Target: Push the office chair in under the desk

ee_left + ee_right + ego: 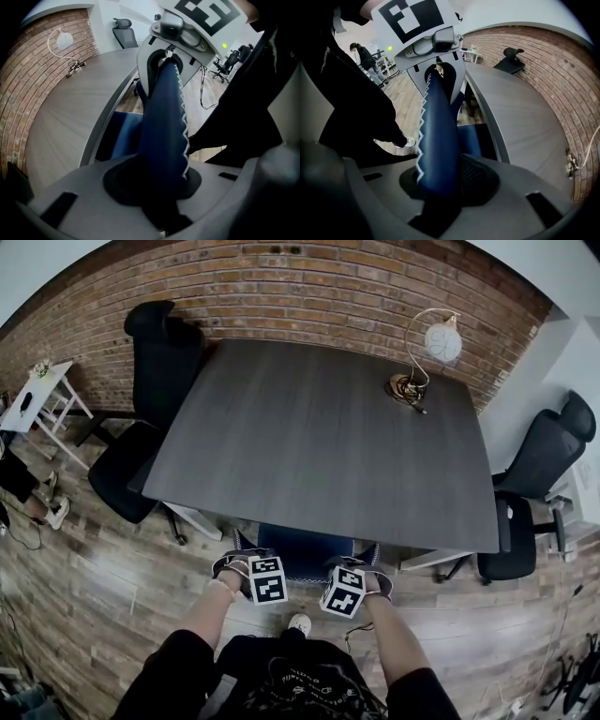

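Two claws (head view): the left gripper [236, 563] and right gripper [373, 576] both sit on the top edge of the blue office chair [305, 551], one near each corner.
Chair spot (head view): it's at the near edge of the desk [319, 427], with the seat tucked beneath the top and only the backrest poking out on the person's side.
Other stuff (head view): a lamp [422, 362] stands at the far right corner. A left black chair [150, 409] and a right black chair [539, 474] are parked at the desk's sides, well apart from the blue one.
Left gripper view: the jaws are clenched on the backrest rim [164, 131], which runs straight out to the other claw.
Right gripper view: same deal, clamped on the rim, with the desk edge just beside it.
Looks: deep blue padded upholstery with white zigzag stitching along the seam.
Handling: the rim looks soft, so I'd guess it gives a bit under the pads. The base isn't visible, so it's probably on castors and should roll easily. I'd stay on the top rim at both corners, so it pushes straight instead of swivelling.
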Demonstrator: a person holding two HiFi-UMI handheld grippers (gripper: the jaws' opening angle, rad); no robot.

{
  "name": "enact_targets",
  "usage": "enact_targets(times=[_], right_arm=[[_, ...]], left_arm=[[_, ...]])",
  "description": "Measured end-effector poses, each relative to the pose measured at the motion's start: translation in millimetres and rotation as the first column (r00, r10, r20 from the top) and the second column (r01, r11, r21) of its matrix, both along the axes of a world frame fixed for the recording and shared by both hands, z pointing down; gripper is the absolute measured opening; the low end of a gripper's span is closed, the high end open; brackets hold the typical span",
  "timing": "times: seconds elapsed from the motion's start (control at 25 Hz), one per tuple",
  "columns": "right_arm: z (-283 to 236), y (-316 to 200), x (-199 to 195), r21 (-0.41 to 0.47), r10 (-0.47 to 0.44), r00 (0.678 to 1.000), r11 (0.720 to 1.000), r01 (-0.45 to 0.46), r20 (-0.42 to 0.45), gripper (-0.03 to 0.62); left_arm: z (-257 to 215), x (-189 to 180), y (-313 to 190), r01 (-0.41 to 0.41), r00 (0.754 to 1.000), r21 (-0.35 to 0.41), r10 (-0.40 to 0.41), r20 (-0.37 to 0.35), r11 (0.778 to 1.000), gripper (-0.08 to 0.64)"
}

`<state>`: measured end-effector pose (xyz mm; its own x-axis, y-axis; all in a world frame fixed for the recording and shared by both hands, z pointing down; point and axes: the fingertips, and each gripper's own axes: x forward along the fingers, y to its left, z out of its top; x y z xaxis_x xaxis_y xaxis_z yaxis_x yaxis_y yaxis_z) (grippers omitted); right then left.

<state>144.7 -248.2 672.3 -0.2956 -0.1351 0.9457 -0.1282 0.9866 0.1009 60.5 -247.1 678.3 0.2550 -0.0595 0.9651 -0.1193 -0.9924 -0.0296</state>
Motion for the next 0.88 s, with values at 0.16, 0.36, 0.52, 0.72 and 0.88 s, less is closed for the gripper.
enact_targets(times=[0.16, 0.36, 0.52, 0.72, 0.88], right_arm=[[0, -3, -1, 0.0, -0.012, 1.0, 1.0, 0.012, 0.005, 0.104], [-3, -8, -2, 0.012, -0.024, 1.0, 1.0, 0.023, 0.005, 0.104], [-1, -7, -2, 0.009, -0.021, 1.0, 1.0, 0.021, 0.003, 0.104], [-3, -16, -4, 0.017, -0.013, 1.0, 1.0, 0.013, 0.008, 0.104], [-1, -20, -3, 0.014, -0.011, 1.0, 1.0, 0.011, 0.004, 0.104]], left_arm=[[0, 0, -3, -0.003, 1.0, -0.006, 0.003, 0.013, 1.0, 0.101], [0, -2, -9, 0.019, 1.0, 0.004, -0.019, 0.015, 1.0, 0.101], [0, -2, -9, 0.027, 1.0, 0.007, -0.027, 0.014, 1.0, 0.101], [0, -4, -17, 0.025, 0.999, 0.011, -0.026, 0.02, 1.0, 0.101], [1, -3, -21, 0.013, 1.0, 0.001, -0.013, 0.018, 1.0, 0.102]])
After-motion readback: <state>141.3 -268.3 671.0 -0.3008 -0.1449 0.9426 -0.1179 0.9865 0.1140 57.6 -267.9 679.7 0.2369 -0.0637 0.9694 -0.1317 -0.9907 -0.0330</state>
